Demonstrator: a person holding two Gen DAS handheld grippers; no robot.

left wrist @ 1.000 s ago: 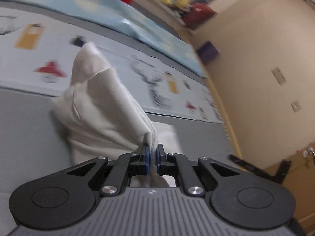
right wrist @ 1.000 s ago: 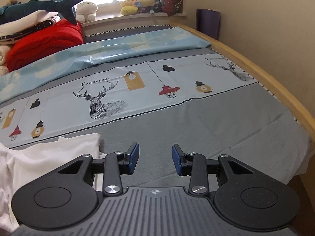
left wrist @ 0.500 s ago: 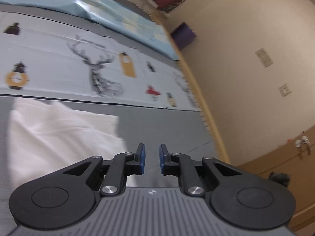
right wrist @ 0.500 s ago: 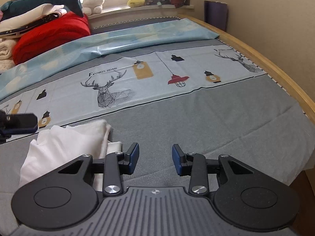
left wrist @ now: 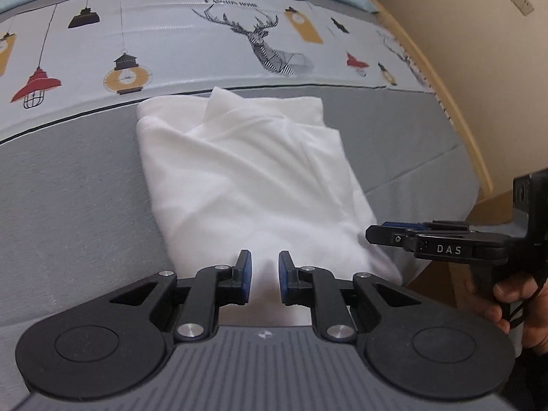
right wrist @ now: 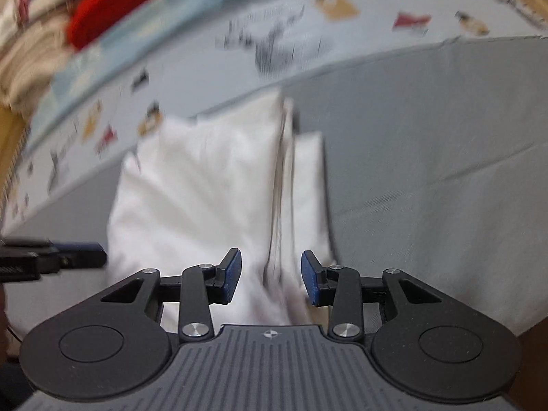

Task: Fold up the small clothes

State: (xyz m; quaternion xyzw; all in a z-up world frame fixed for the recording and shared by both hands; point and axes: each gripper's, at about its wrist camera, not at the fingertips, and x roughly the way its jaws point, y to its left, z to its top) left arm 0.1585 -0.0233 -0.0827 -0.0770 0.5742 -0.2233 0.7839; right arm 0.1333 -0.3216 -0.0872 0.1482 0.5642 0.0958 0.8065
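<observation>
Starting at the left, the left gripper [left wrist: 264, 270] hangs steeply down over the near end of the white garment [left wrist: 246, 178]. Its jaws have just been opening and now stand at a narrow gap, with nothing pinched; cloth shows below the gap, but the pads are clear of it. The garment lies part-folded on the grey bed sheet [left wrist: 68, 198], its long axis running from the near edge of the bed away toward the printed deer band [left wrist: 270, 48]. It is bulky and loosely layered, with a raised fold near its far end.

Moving right, the right gripper [right wrist: 270, 279] comes in over the garment's right-hand side, jaws moderately wide and empty. In its blurred view a layered edge [right wrist: 284, 185] of the stack runs lengthwise, lining up between the two pads. From the left wrist view, the same gripper shows side-on at the near right corner, with the person's hand [left wrist: 513, 298] on its handle.

Both grippers sit at the near end, so the next fold probably carries that end away along the long axis. The right one looks better lined up on an edge.
</observation>
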